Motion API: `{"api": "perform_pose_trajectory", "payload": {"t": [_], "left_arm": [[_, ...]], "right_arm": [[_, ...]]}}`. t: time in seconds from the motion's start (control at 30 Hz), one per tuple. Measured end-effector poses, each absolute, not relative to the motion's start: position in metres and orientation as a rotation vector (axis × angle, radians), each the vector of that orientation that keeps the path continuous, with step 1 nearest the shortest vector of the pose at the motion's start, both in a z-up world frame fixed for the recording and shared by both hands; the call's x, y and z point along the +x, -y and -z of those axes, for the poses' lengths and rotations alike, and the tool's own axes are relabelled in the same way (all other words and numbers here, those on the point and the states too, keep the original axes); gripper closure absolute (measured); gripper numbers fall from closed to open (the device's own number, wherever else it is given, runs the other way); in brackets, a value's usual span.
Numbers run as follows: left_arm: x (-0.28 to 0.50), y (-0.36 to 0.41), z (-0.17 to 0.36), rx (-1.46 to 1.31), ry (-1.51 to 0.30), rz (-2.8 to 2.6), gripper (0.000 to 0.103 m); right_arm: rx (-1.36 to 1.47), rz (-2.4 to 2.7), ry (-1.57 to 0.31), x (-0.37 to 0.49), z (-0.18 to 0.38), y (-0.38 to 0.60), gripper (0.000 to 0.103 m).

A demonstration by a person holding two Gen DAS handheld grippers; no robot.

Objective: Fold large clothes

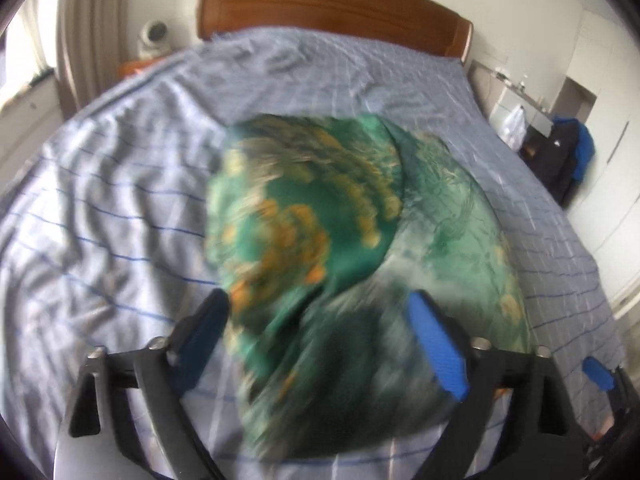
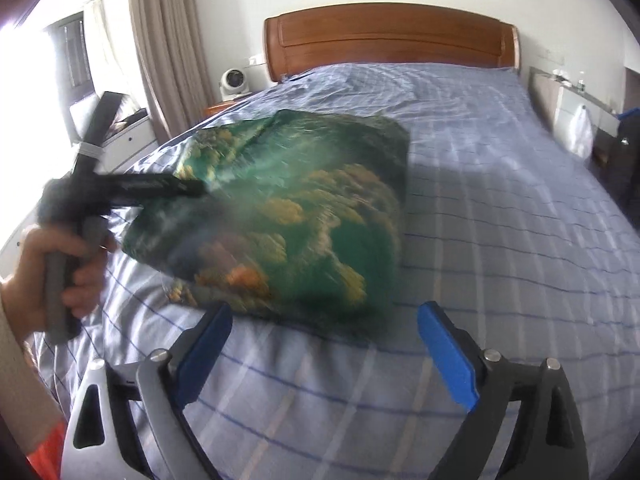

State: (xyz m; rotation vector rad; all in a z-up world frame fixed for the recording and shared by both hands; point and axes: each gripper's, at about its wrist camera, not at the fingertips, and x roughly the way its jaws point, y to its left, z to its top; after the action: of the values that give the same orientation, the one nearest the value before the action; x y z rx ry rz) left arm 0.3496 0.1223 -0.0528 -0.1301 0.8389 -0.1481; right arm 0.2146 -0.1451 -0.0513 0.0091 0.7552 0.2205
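Observation:
A large green garment with orange and yellow print [image 1: 312, 216] lies in a folded, blurred heap on the bed; it also shows in the right wrist view [image 2: 296, 216]. My left gripper [image 1: 320, 312] is open, its blue pads either side of the cloth's near part, which bulges between them. From the right wrist view the left gripper's black body [image 2: 132, 190] sits at the garment's left edge, held by a hand. My right gripper [image 2: 324, 328] is open and empty, just short of the garment's near edge.
The bed has a blue checked sheet [image 2: 500, 208] and a brown wooden headboard [image 2: 388, 36]. A small white fan [image 2: 235, 82] stands on the left nightstand by curtains. A side table with a white bag [image 1: 514, 122] and dark clothing stand at right.

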Motion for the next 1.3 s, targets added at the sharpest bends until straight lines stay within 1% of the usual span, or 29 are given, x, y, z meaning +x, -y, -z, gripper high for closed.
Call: {"api": "perform_pose_trajectory", "payload": {"t": [0.07,0.1,0.13,0.23,0.3,0.37,0.47,0.53,0.67,0.73,0.77,0.87,0.9,0.93,1.03,1.07,1.1,1.13,1.17,1.2,1.23,1.27,1.3], "left_arm": [[0.336,-0.127,0.049,-0.101,-0.858,0.168,0.009],[0.329,-0.131,0.049,-0.082,-0.875,0.152,0.005],[0.322,-0.135,0.050,-0.063,-0.892,0.136,0.004],[0.302,-0.152,0.059,-0.057,-0.952,0.142,0.004],[0.294,-0.171,0.066,-0.153,-1.006,0.196,0.004],[0.295,-0.189,0.061,-0.287,-1.006,0.254,0.004],[0.311,-0.209,0.042,-0.500,-0.956,0.334,0.004],[0.334,-0.217,0.026,-0.635,-0.921,0.401,0.003],[0.390,-0.203,0.025,-0.663,-0.962,0.533,0.002],[0.414,-0.189,0.039,-0.638,-1.008,0.551,0.002],[0.422,-0.182,0.047,-0.617,-1.038,0.559,0.002],[0.444,-0.167,0.092,-0.471,-1.149,0.405,0.003],[0.448,-0.166,0.109,-0.441,-1.182,0.353,0.000],[0.450,-0.166,0.123,-0.457,-1.203,0.350,0.000],[0.453,-0.173,0.161,-0.604,-1.254,0.368,0.000],[0.453,-0.174,0.168,-0.641,-1.260,0.378,0.000],[0.455,-0.174,0.173,-0.668,-1.274,0.387,0.000],[0.456,-0.172,0.176,-0.678,-1.290,0.392,0.000],[0.457,-0.171,0.176,-0.676,-1.297,0.392,0.001],[0.457,-0.167,0.174,-0.674,-1.301,0.404,0.015],[0.457,-0.164,0.171,-0.699,-1.290,0.441,0.028],[0.452,-0.163,0.163,-0.692,-1.254,0.439,0.036],[0.447,-0.162,0.153,-0.669,-1.219,0.441,0.044]], "right_arm": [[0.010,-0.191,-0.763,0.202,0.054,0.155,0.006],[0.014,-0.182,-0.769,0.196,0.055,0.159,0.006],[0.023,-0.174,-0.778,0.191,0.058,0.164,0.006],[0.067,-0.166,-0.807,0.177,0.067,0.179,0.006],[0.086,-0.165,-0.817,0.172,0.073,0.185,0.006],[0.095,-0.166,-0.826,0.170,0.079,0.189,0.006],[0.105,-0.179,-0.829,0.175,0.084,0.198,0.006],[0.129,-0.179,-0.820,0.185,0.079,0.208,0.006],[0.227,-0.200,-0.786,0.229,0.052,0.231,0.006],[0.298,-0.242,-0.781,0.262,0.038,0.239,0.005],[0.321,-0.269,-0.793,0.277,0.037,0.241,0.002],[0.397,-0.338,-0.879,0.333,0.052,0.242,0.002],[0.411,-0.358,-0.911,0.349,0.061,0.241,0.002],[0.422,-0.376,-0.968,0.369,0.078,0.237,0.002],[0.506,-0.475,-1.100,0.404,0.122,0.224,0.002],[0.593,-0.524,-1.130,0.414,0.139,0.223,0.002],[0.682,-0.559,-1.138,0.420,0.151,0.223,0.007],[0.775,-0.605,-1.151,0.429,0.162,0.220,0.015],[0.762,-0.603,-1.152,0.432,0.162,0.215,0.020],[0.700,-0.583,-1.144,0.433,0.157,0.209,0.027],[0.598,-0.564,-1.127,0.432,0.146,0.198,0.030],[0.478,-0.543,-1.097,0.426,0.132,0.185,0.036],[0.377,-0.525,-1.061,0.420,0.119,0.174,0.041]]}}
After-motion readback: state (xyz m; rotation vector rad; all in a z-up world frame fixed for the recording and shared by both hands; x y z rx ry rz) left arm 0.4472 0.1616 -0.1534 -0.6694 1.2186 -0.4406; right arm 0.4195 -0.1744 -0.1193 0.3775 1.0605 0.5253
